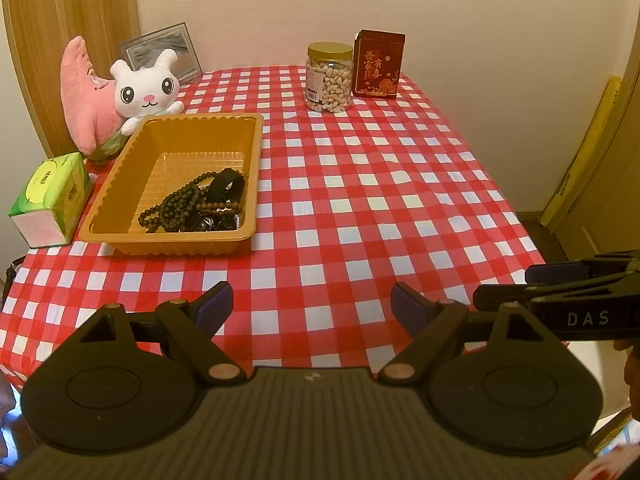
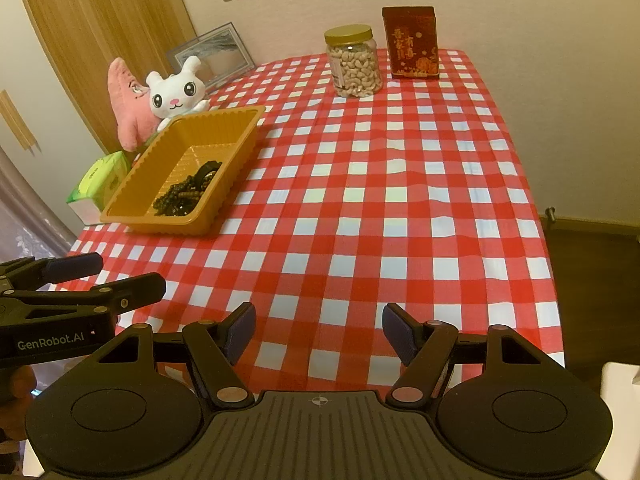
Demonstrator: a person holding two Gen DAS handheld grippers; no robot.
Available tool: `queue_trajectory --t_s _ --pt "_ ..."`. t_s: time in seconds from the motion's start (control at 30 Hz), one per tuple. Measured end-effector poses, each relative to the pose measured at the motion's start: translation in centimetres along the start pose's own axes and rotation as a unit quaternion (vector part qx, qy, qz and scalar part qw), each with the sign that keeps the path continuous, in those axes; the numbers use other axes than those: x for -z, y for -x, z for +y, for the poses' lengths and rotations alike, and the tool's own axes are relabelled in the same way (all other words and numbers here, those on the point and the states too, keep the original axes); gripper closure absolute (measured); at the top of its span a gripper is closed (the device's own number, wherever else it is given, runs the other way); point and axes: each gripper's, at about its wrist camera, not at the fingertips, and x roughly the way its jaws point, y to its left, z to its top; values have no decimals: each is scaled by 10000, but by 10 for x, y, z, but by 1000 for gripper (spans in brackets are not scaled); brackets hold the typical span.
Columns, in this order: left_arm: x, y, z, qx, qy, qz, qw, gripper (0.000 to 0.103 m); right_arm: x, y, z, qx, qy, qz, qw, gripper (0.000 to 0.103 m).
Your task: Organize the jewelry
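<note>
We hover over the checked tablecloth (image 1: 360, 184); the bead bracelets (image 1: 196, 204) lie in the orange tray (image 1: 120, 184). Our right gripper (image 2: 319, 334), lettered "DAS", and left gripper (image 1: 311, 308), lettered "GenRobot.AI", gape empty.

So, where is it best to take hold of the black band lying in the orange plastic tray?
Grip the raised upper arc of the black band from above. It stands higher than the dark beads, and the orange plastic tray walls block any sideways approach.
</note>
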Motion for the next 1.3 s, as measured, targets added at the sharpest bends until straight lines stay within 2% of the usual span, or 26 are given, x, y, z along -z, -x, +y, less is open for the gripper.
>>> queue_trajectory --t_s 1.3 --pt "-1 -1 1 -34 26 -13 10000 18 0 3 2 -9 50 3 10000 33"
